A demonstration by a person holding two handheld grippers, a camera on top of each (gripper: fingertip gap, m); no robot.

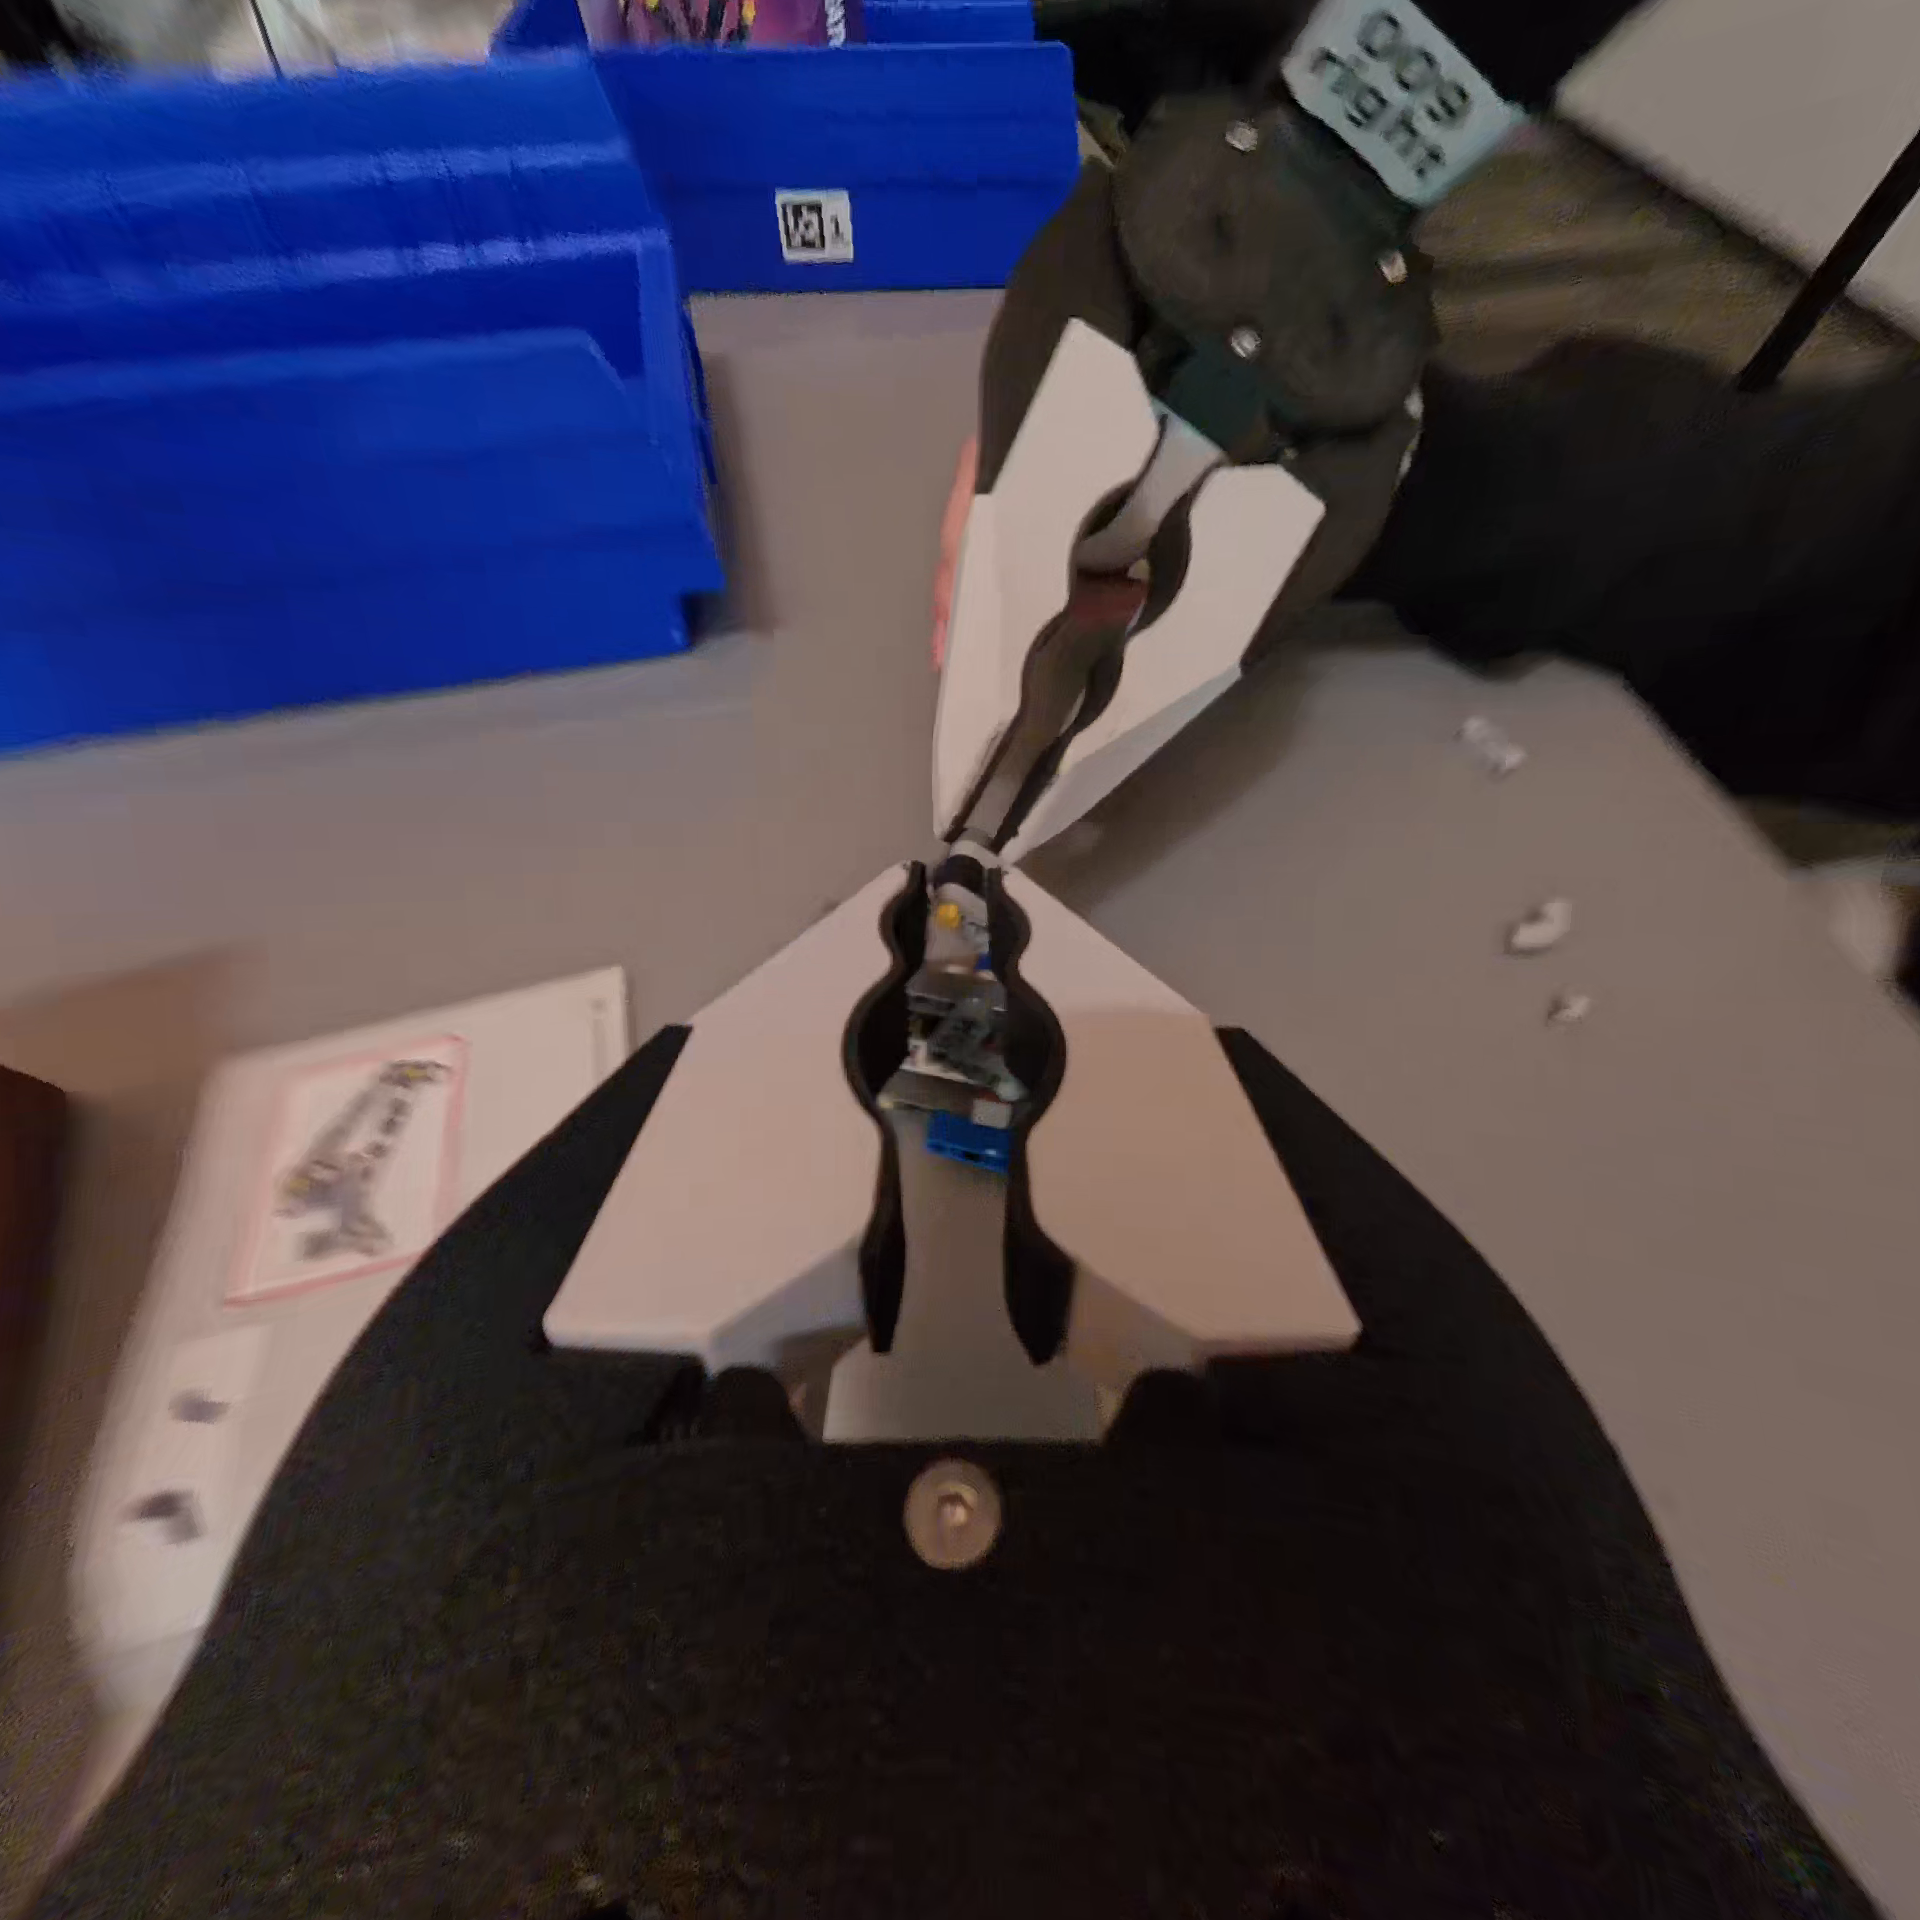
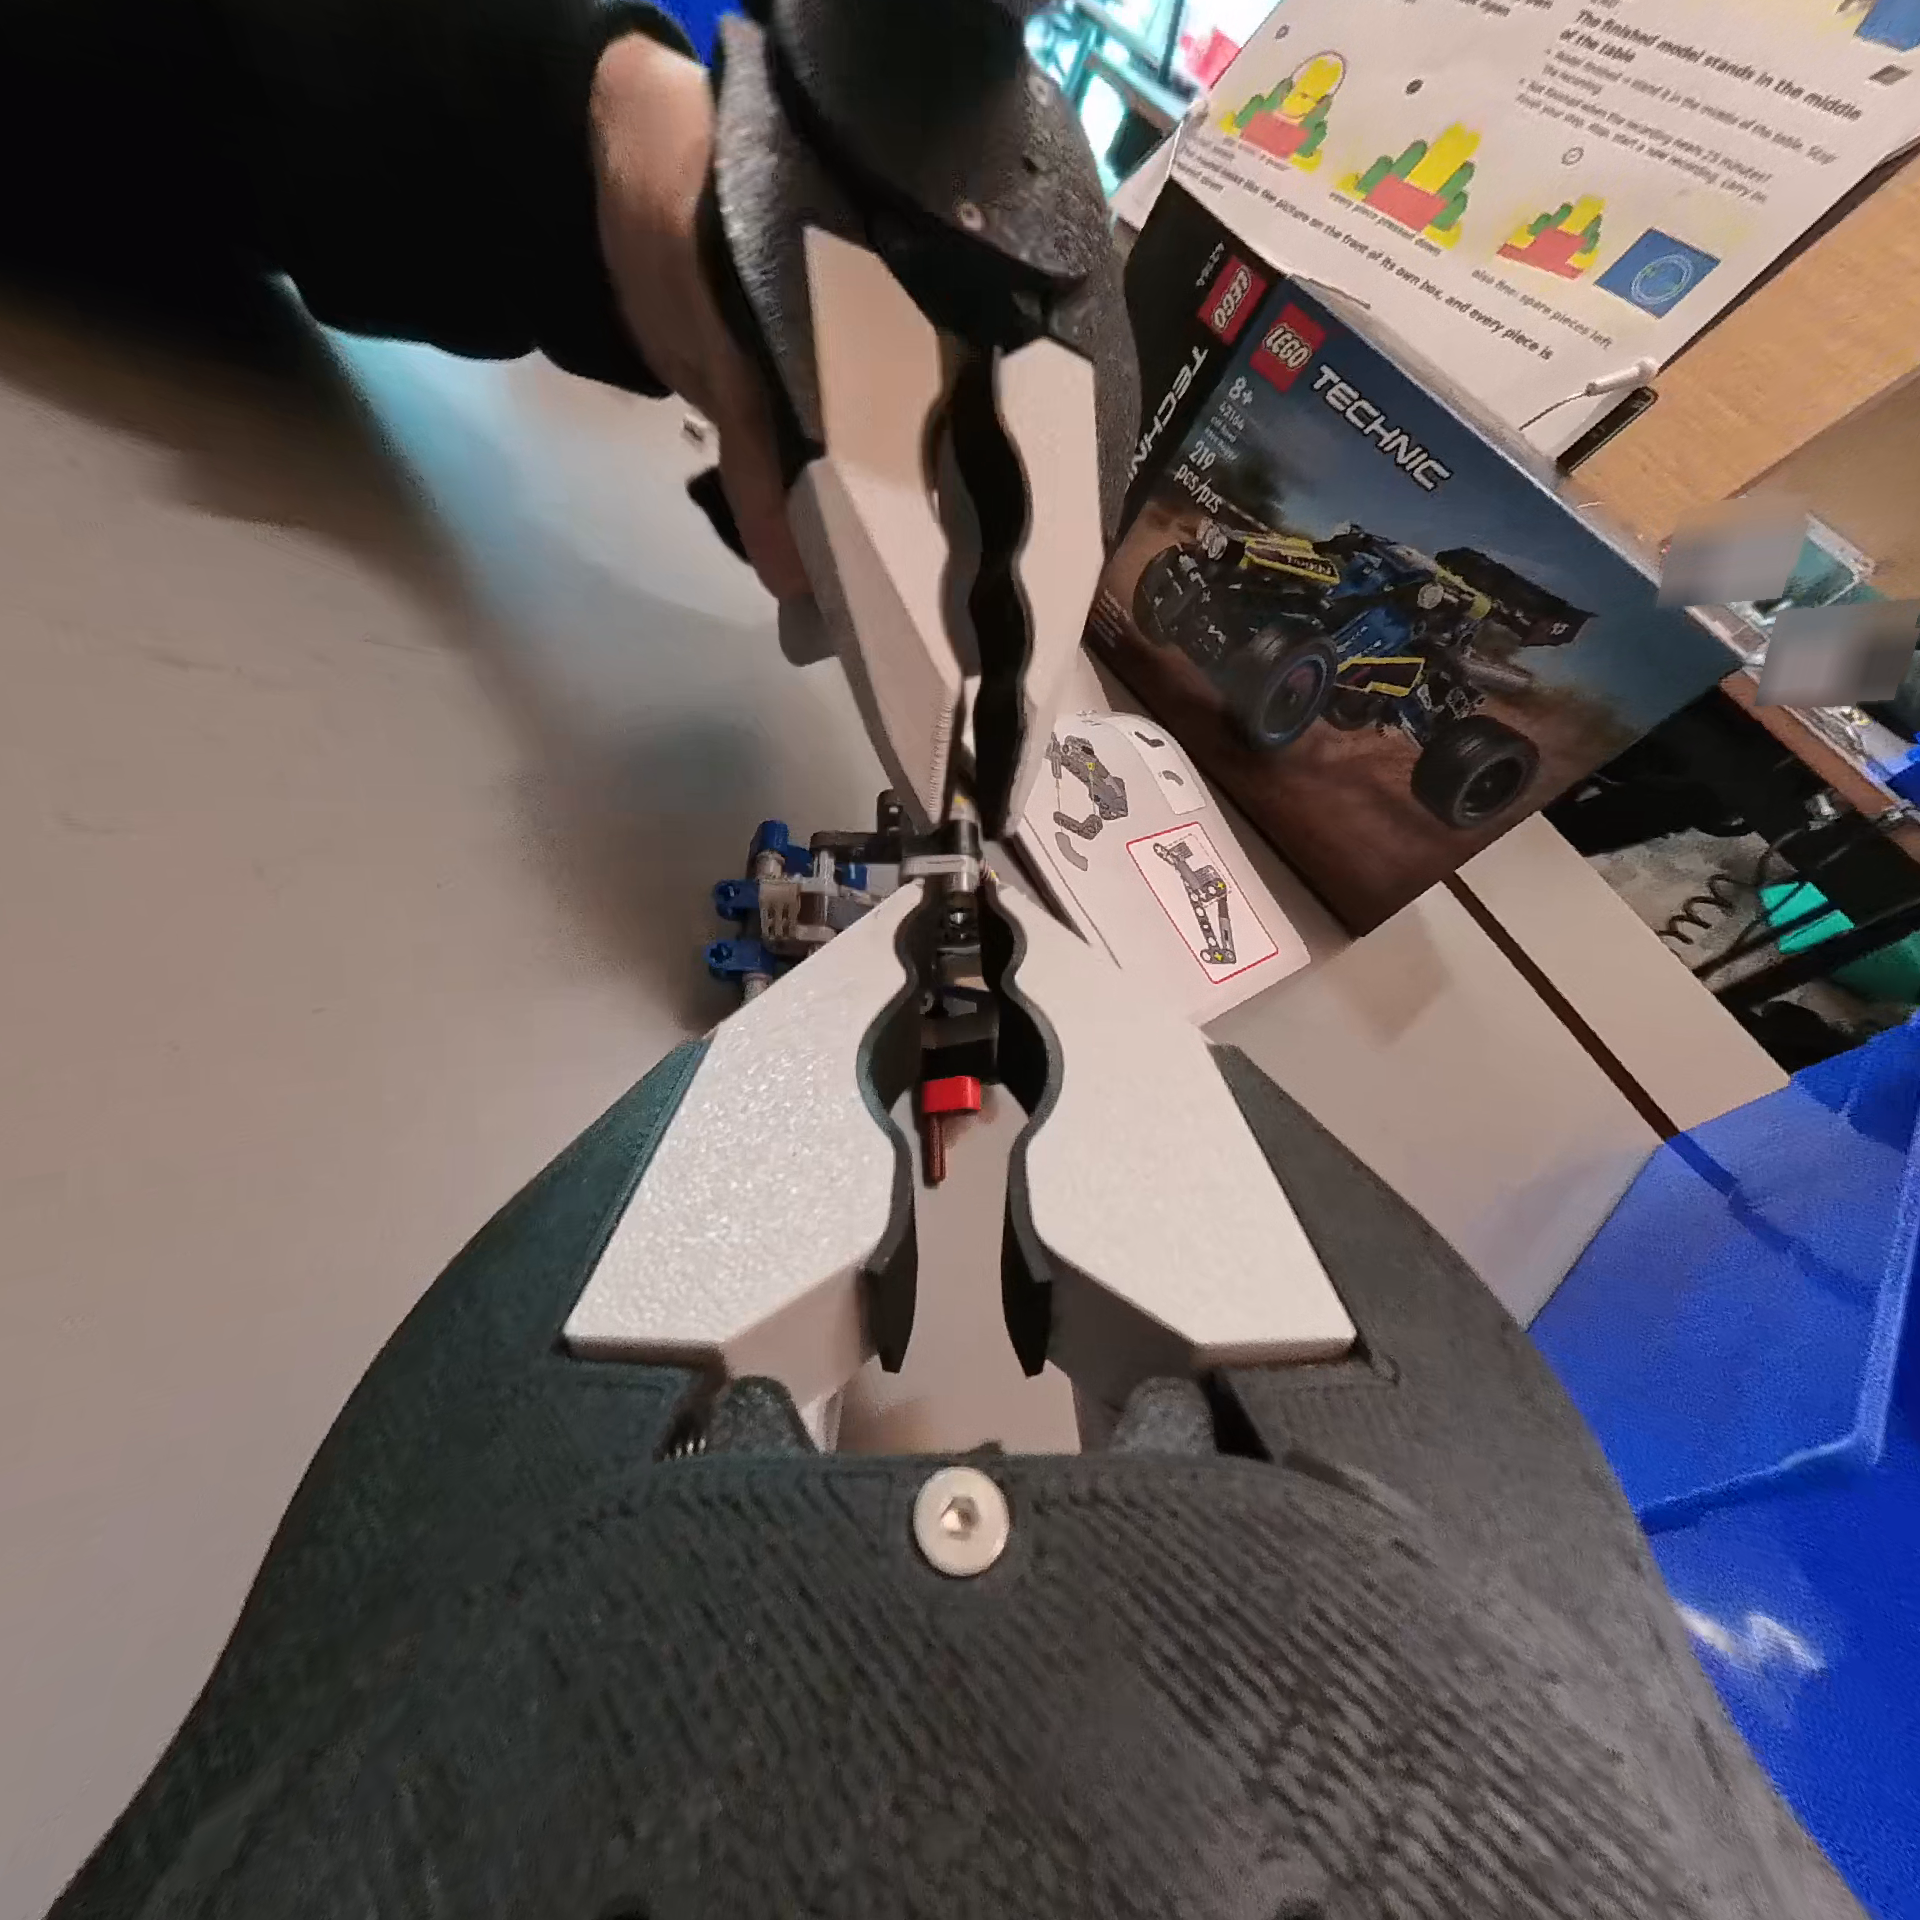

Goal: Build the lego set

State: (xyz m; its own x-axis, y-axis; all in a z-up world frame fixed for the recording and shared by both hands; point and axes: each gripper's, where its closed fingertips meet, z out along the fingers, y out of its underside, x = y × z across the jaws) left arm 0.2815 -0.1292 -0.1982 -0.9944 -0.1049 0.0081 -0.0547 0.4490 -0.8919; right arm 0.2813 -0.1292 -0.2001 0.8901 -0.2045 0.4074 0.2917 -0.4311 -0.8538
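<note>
both grippers meet tip to tip: left gripper point(image 1: 958, 883) fingers clamp the grey-blue brick assembly point(image 1: 961, 1049); right gripper point(image 2: 951, 914) fingers grip a black-red piece point(image 2: 956, 1049) above the table point(image 2: 312, 831).

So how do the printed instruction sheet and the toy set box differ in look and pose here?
The instruction sheet is white with small grey part diagrams, one framed in red; the box is dark and carries a colour picture of a buggy. The sheet lies flat on the table, one end curling upward; the box stands upright behind it. The sheet is thin paper, the box a bulky carton. Both sit just beyond the two gripper tips.
</note>
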